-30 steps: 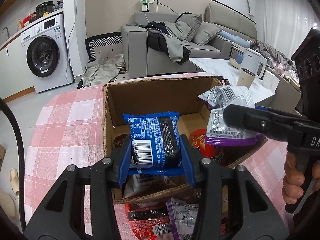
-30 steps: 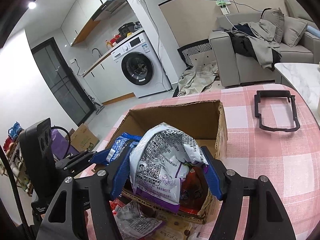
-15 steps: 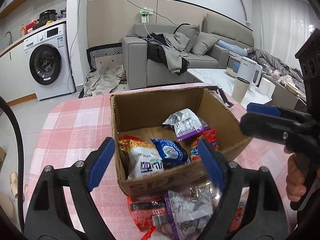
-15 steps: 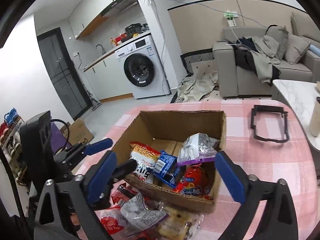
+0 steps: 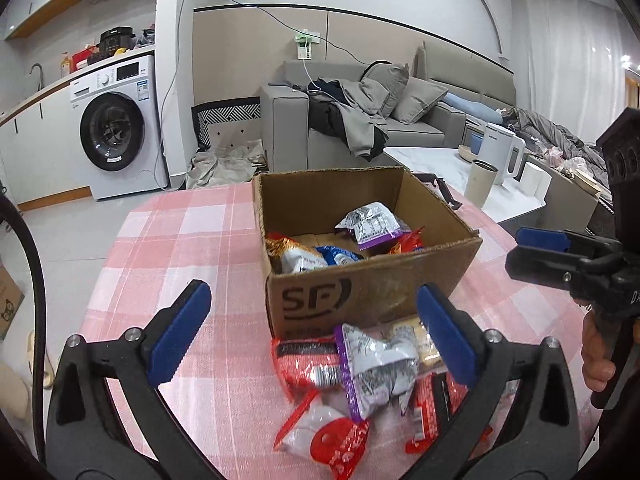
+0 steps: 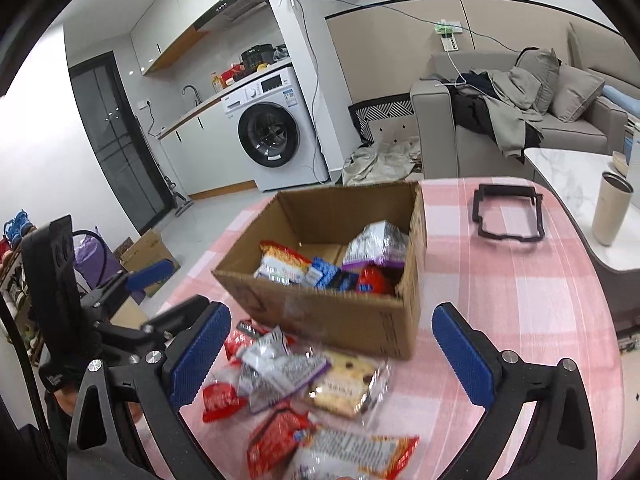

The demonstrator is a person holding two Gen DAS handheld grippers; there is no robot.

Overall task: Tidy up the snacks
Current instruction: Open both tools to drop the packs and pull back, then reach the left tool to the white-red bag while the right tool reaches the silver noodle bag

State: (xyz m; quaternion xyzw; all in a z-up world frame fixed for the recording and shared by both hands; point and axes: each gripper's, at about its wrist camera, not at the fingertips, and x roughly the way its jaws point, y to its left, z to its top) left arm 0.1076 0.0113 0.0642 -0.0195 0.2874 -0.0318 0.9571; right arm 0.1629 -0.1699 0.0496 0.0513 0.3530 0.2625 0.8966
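Hovering over the loose snack pile, left gripper (image 5: pixel 312 336) has its jaws opening, last part of travel, nothing between the pads; right gripper (image 6: pixel 330 354) stands wide apart, also empty. Cardboard box (image 5: pixel 372 292) sits just beyond both sets of fingertips, already holding several packets: a silver-and-purple bag (image 5: pixel 370 224), a blue packet (image 5: pixel 338 254), an orange-topped bag (image 5: pixel 294 254) and something red. Remaining snacks lie on the pink checked tablecloth (image 5: pixel 180 248) on the near side of the box, directly below and between the fingers of each tool. Relation that matters: in the left wrist view a second silver-and-purple packet (image 5: pixel 378 368) lies below the gap and toward the right-hand finger, long axis running roughly front-to-back along the pointing line, so the jaws would span its short width. A red packet (image 5: pixel 306 366) touches it on the left. In the right wrist view the pale biscuit pack (image 6: pixel 346 386) lies nearly centred under the gap, long axis slanted across it; the silver-and-purple packet (image 6: pixel 280 372) sits toward the left finger, overlapping the pack's edge. Judgement: left hand nearer the silver packet, right hand nearer the biscuit pack. Both would need to drop down and slightly back. Risk: overlapping wrappers, one grasp may drag a neighbour.
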